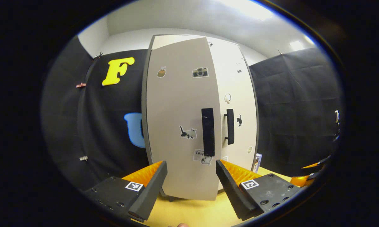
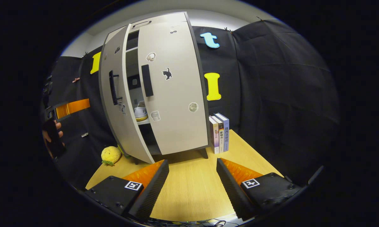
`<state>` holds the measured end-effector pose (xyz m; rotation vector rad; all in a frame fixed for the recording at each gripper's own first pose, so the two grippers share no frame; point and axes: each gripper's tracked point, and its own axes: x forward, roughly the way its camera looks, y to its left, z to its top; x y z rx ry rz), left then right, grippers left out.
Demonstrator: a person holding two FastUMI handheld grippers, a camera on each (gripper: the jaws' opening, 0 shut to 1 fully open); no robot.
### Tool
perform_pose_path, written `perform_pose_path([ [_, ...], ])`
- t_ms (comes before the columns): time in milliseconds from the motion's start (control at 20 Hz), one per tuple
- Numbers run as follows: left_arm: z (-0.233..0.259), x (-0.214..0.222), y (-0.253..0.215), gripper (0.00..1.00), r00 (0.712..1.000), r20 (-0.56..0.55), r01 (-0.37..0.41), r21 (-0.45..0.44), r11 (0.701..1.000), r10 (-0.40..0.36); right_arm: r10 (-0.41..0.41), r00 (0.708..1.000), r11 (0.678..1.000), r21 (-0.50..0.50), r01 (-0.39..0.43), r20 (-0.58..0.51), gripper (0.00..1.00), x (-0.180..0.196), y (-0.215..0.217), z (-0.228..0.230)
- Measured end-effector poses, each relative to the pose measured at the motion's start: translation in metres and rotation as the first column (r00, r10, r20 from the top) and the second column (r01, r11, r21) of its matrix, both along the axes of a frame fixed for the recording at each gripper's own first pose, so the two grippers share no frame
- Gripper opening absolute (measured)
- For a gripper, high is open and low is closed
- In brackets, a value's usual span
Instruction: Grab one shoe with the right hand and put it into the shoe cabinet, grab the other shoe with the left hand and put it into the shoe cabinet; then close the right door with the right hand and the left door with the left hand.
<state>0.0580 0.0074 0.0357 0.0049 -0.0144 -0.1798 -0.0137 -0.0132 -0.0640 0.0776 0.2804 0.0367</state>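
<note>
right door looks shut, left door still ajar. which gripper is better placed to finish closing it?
Left. The left gripper is open and faces the left door close up, lined up under its handle. The right gripper sits back over the table, farther from the cabinet. The task gives that door to the left anyway.

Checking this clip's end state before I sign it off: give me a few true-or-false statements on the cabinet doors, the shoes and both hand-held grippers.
1. The left door is fully closed. False: it stands ajar, with a gap beside the right door.
2. A shoe sits on a shelf inside the shoe cabinet. True.
3. The right hand-held gripper grips a shoe. False: it is open and empty.
4. The left hand-held gripper is open before the left door. True.
5. Books stand left of the cabinet. False: they stand on its right.
</note>
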Motion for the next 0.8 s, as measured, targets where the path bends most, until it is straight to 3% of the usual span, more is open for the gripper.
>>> perform_pose_path([
  [150,-0.016,-0.024,0.008,1.00,0.999,-0.017,-0.034,-0.062,0.998,0.033,0.032,0.999,0.999,-0.018,-0.032,0.038,0.99,0.002,0.014,0.008],
  [350,-0.038,-0.048,0.032,0.97,0.995,-0.023,-0.101,-0.039,0.994,0.100,0.063,0.996,0.998,-0.018,-0.062,0.068,0.99,0.001,0.031,0.012],
  [450,-0.050,-0.059,0.039,0.98,0.991,-0.043,-0.131,-0.073,0.989,0.128,0.077,0.994,0.997,-0.016,-0.076,0.076,0.99,0.001,0.038,0.010],
  [650,-0.080,-0.081,0.050,0.97,0.979,-0.078,-0.198,-0.108,0.974,0.191,0.098,0.993,0.995,-0.019,-0.097,0.061,0.99,-0.004,0.051,-0.006],
  [800,-0.109,-0.086,0.053,0.96,0.966,-0.135,-0.231,-0.067,0.971,0.221,0.131,0.991,0.991,-0.003,-0.131,0.002,0.99,-0.007,0.064,-0.026],
])
